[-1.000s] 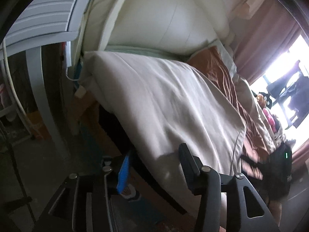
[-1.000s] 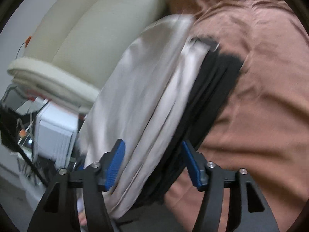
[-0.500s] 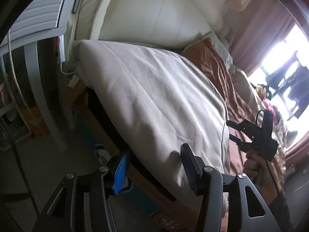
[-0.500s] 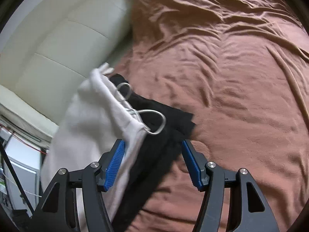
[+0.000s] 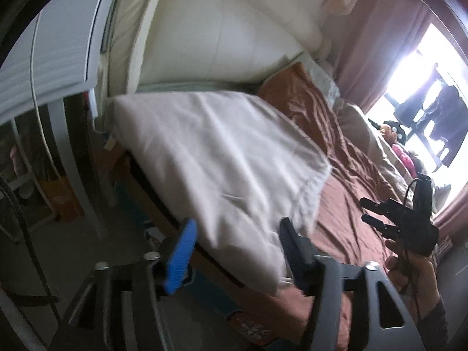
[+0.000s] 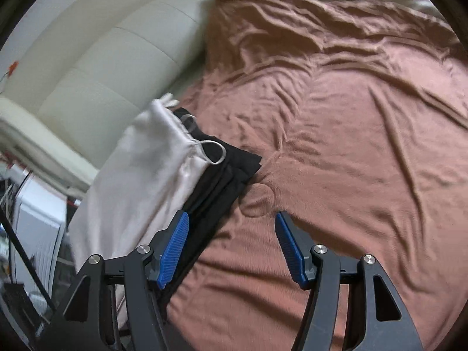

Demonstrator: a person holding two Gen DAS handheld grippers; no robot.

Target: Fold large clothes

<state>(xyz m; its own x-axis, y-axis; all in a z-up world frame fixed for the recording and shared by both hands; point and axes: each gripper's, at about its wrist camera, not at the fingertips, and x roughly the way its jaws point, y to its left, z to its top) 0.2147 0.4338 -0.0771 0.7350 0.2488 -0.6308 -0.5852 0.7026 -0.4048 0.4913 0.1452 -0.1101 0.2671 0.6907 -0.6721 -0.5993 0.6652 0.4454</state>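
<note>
While no brand, label or readable writing shows anywhere, the bed (image 6: 336, 122) fills most of both views, covered in a wrinkled rust-brown blanket (image 6: 351, 175) and backed by a cream padded headboard (image 6: 96, 67). Along the bed's edge lies the pale off-white garment (image 5: 210, 158), a broad, lightly creased sheet of cloth that drapes over the side toward the floor. From the right wrist view the same pale cloth (image 6: 140, 175) sits on top of a black garment (image 6: 222, 181), whose folded layers stick out beside it onto the blanket, and a thin white drawstring loop (image 6: 215, 153) curls from the pale hem across the black fabric. The left hand-held gripper (image 5: 234, 251) hovers spread wide just in front of the pale cloth, gripping nothing. The right hand-held gripper (image 6: 231, 248) is likewise wide apart and empty (its left finger is over the black garment's edge).
</note>
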